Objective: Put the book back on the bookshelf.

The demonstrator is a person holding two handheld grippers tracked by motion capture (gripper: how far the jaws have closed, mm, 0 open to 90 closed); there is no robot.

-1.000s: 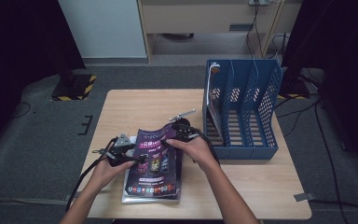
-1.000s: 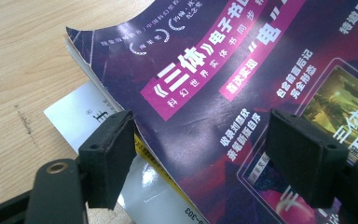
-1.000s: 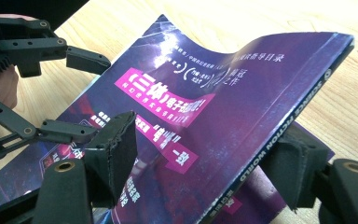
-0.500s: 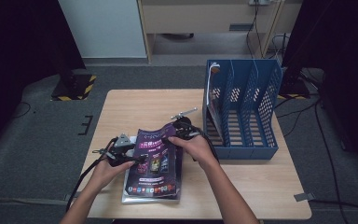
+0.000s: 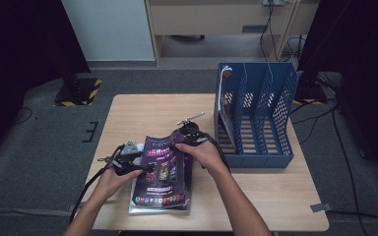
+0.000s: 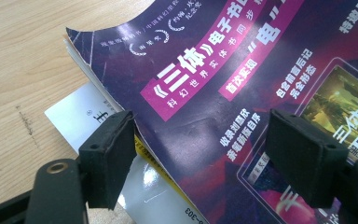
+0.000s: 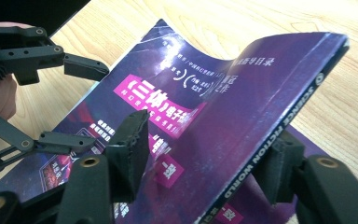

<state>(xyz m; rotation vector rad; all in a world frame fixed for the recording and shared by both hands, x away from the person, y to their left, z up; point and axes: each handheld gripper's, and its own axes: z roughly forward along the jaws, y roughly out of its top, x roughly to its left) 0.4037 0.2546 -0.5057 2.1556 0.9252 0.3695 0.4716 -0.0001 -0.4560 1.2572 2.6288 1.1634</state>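
– What colour is the magazine (image 5: 163,169)?
– Dark purple, with magenta bands and white lettering.
– And the rack (image 5: 256,118)?
– Blue, at the right edge of the pale wood table (image 5: 142,110).

A light wooden table (image 5: 142,110) is seen from above, standing on a grey floor (image 5: 39,142). A blue file rack (image 5: 256,115) with upright compartments is set at the table's 2 o'clock. A stack of purple-covered magazines (image 5: 162,177) lies at 7 o'clock, with a white sheet (image 6: 81,112) tucked beneath the stack on the wood.
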